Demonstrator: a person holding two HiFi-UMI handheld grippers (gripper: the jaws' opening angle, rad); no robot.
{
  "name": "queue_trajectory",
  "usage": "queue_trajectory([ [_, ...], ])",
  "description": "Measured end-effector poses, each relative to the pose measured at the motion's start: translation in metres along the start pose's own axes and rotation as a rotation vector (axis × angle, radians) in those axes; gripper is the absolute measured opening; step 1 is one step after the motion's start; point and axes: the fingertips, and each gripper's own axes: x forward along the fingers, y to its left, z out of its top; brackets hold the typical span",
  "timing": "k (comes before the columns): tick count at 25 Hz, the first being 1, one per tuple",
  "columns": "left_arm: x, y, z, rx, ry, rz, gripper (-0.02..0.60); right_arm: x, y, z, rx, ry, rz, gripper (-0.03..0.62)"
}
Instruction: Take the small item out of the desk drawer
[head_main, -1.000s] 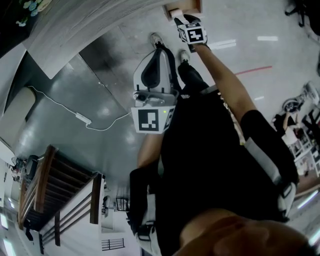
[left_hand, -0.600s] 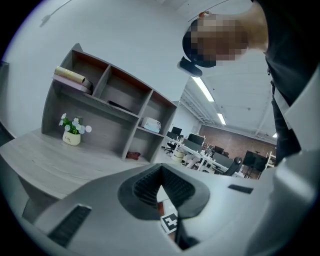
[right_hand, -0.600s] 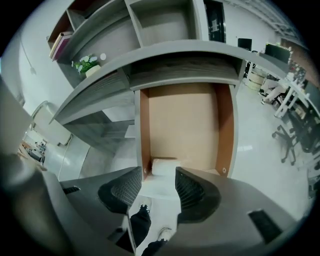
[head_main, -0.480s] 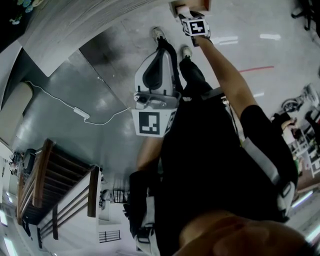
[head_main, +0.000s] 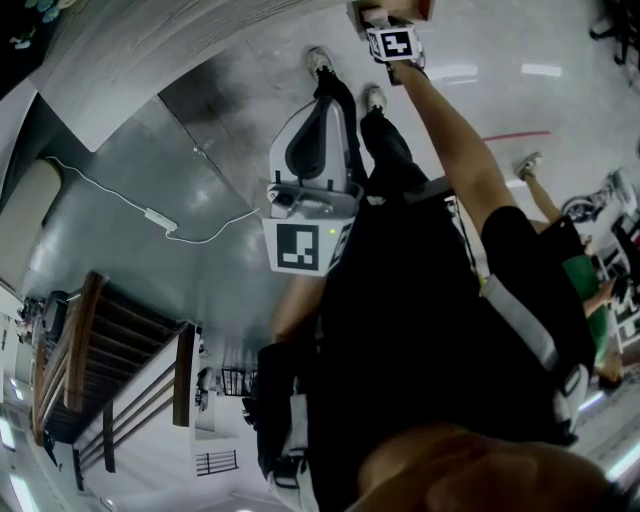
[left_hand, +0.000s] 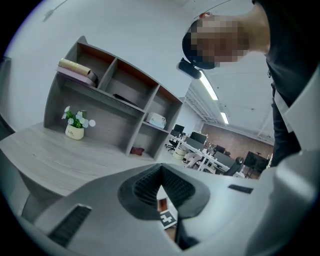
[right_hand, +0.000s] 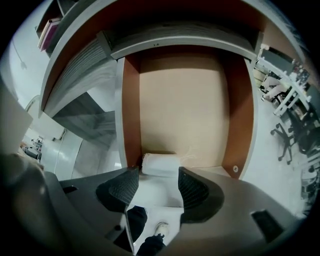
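Observation:
The desk drawer (right_hand: 182, 110) stands pulled out, with a pale wood floor and brown side walls. A small white item (right_hand: 161, 164) lies at its near edge, just ahead of my right gripper (right_hand: 158, 182). That gripper's jaws are opening wide, and their pads do not press on the item. In the head view my right gripper (head_main: 385, 22) reaches the drawer (head_main: 420, 8) at the top edge, arm stretched out. My left gripper (head_main: 322, 95) hangs in front of my chest, well short of the drawer. Its fingertips meet, with nothing between them (left_hand: 161, 172).
A grey desktop (left_hand: 55, 160) carries a shelf unit (left_hand: 115, 95) with books and a small potted plant (left_hand: 75, 131). A white cable (head_main: 160, 218) runs across the shiny floor. My feet (head_main: 318, 60) stand below the drawer. Another person's leg (head_main: 540, 190) shows at the right.
My right gripper has moved farther up the head view, to the drawer. Another person has come into view at the right. The left gripper has hardly moved.

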Motion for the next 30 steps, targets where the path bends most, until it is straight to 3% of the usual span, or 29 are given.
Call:
queue_trajectory([
  [8, 0.001, 0.008, -0.005, -0.016, 0.006, 0.016, -0.008, 0.008, 0.016, -0.01, 0.034, 0.09, 0.08, 0.23],
  [11, 0.001, 0.01, -0.007, -0.02, 0.009, 0.02, -0.008, 0.01, 0.031, -0.018, 0.065, 0.135, 0.15, 0.23],
  [14, 0.001, 0.01, -0.008, -0.023, 0.013, 0.018, -0.008, 0.01, 0.026, -0.02, 0.064, 0.148, 0.125, 0.23],
  [18, 0.002, 0.012, -0.009, -0.029, 0.02, 0.017, -0.008, 0.006, 0.005, -0.025, 0.038, 0.174, 0.01, 0.23],
  [22, 0.002, 0.011, -0.009, -0.027, 0.018, 0.013, -0.008, 0.008, 0.018, -0.026, 0.059, 0.139, 0.075, 0.23],
  [28, 0.001, 0.008, -0.008, -0.034, 0.02, 0.007, -0.008, -0.001, 0.006, -0.018, 0.048, 0.08, 0.013, 0.208],
  [29, 0.001, 0.008, -0.007, -0.035, 0.019, 0.007, -0.008, -0.002, 0.004, -0.017, 0.043, 0.073, 0.001, 0.146],
  [30, 0.0, 0.008, -0.007, -0.035, 0.017, 0.006, -0.008, -0.002, 0.004, -0.016, 0.039, 0.064, 0.0, 0.146],
])
